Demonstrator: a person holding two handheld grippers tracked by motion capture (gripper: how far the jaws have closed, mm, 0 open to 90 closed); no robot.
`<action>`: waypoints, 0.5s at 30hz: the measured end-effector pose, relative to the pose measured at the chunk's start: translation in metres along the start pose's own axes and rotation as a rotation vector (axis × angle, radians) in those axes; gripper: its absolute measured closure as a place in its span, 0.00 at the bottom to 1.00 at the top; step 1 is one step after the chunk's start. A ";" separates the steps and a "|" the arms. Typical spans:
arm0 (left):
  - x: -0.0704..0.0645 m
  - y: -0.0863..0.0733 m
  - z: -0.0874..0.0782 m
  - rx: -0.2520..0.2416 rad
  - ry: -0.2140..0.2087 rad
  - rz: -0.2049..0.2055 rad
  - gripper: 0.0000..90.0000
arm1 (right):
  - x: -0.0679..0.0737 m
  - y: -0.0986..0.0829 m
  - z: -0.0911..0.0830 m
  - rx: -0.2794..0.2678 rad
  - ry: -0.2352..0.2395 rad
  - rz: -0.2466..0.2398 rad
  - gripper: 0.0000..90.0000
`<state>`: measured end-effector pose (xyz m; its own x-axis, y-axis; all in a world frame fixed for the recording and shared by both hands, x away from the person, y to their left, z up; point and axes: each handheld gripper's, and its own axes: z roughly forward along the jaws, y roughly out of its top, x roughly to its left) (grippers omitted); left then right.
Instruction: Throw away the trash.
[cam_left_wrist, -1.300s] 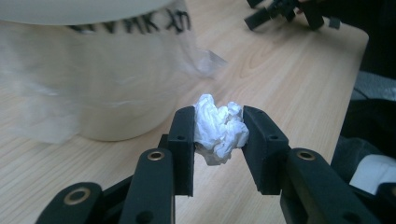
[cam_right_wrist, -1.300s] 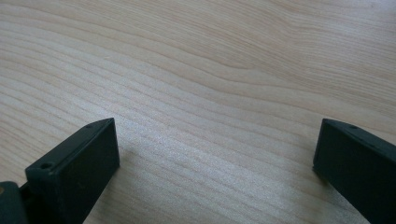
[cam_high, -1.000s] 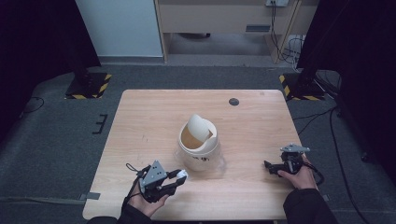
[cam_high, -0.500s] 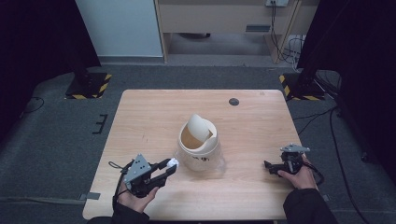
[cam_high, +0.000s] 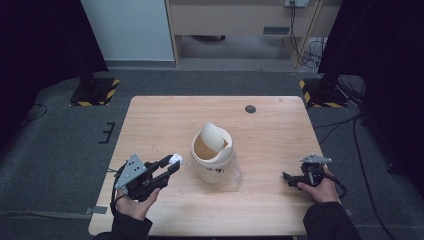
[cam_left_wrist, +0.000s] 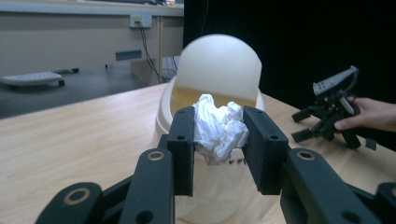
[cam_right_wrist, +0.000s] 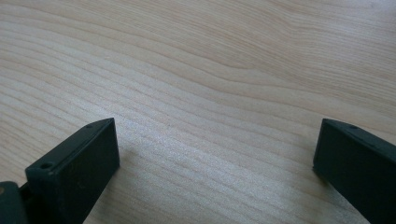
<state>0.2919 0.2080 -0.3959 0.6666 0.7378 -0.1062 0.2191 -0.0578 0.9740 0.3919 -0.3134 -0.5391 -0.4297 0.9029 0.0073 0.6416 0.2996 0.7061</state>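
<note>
Left tongs (cam_high: 172, 162), pinching the crumpled tissue (cam_high: 175, 159), have shifted from the bench (cam_high: 150, 120) front toward the swing-lid bin (cam_high: 212, 159), now just beside it; right tongs (cam_high: 291, 180) rest spread, unmoved.

A recording lab. Black curtains (cam_high: 45, 45) flank a lone wooden table (cam_high: 150, 120) on grey carpet (cam_high: 55, 145). Hazard-taped stand bases (cam_high: 92, 92) and loose cables (cam_high: 305, 47) lie around.

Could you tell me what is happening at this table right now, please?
A person holds a gripper in each hand. The left gripper has a crumpled white paper wad pinched in its jaws, raised beside the cream plastic swing-lid bin. The right gripper rests open on the pale wooden table, holding nothing.
</note>
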 end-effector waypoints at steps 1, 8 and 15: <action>0.002 0.002 0.001 -0.004 0.001 -0.001 0.72 | 0.000 0.000 0.000 0.000 0.000 0.000 0.01; 0.009 0.017 0.011 -0.039 0.004 0.017 0.72 | 0.000 0.000 0.000 0.000 0.000 0.000 0.01; 0.010 0.024 0.026 -0.045 -0.008 0.032 0.72 | 0.000 0.000 0.000 0.000 0.001 0.001 0.01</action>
<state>0.3228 0.1962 -0.3785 0.6783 0.7308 -0.0759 0.1652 -0.0510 0.9849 0.3918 -0.3134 -0.5391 -0.4300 0.9028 0.0083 0.6420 0.2992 0.7059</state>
